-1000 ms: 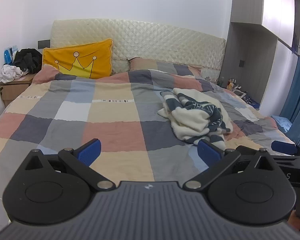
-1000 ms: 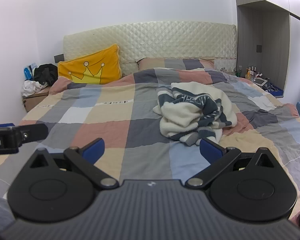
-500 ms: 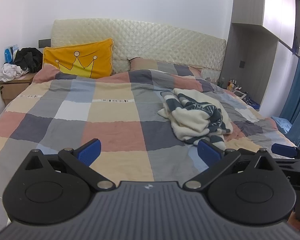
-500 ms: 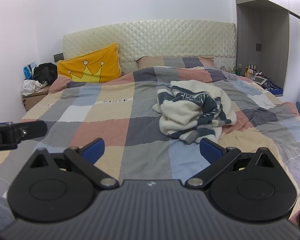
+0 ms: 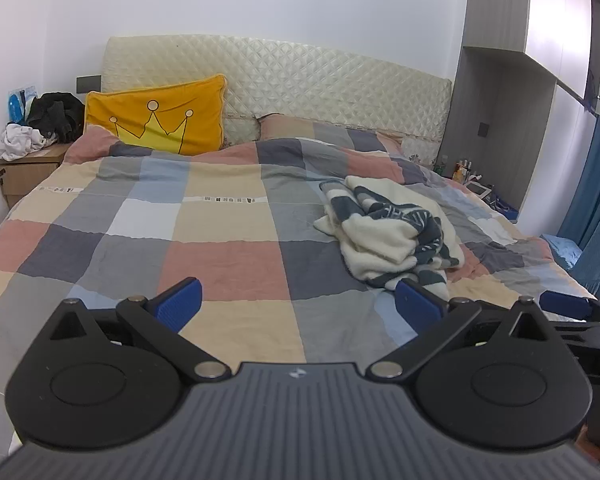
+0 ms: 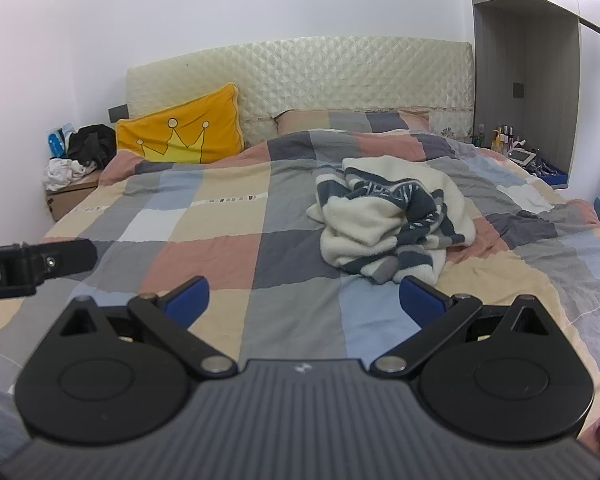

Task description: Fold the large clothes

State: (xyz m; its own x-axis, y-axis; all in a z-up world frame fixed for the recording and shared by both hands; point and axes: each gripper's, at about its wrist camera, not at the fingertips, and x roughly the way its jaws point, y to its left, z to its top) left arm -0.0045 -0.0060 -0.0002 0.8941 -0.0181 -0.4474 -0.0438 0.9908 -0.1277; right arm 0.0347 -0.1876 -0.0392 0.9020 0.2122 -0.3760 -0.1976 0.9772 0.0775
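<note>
A crumpled cream and dark blue striped garment (image 5: 392,230) lies in a heap on the right half of the checked bedcover (image 5: 204,240); it also shows in the right wrist view (image 6: 388,220). My left gripper (image 5: 298,306) is open and empty above the foot of the bed, left of the heap. My right gripper (image 6: 304,300) is open and empty, with the heap just beyond its right finger (image 6: 420,300). Each gripper shows at the edge of the other's view.
A yellow crown pillow (image 5: 158,120) leans on the quilted headboard (image 5: 300,76). A bedside cabinet (image 5: 24,168) at the far left carries clothes. A shelf with bottles (image 6: 512,144) and blue curtains (image 5: 596,208) are on the right.
Both grippers have drifted slightly forward toward the bed. The garment has not moved and both grippers stay open.
</note>
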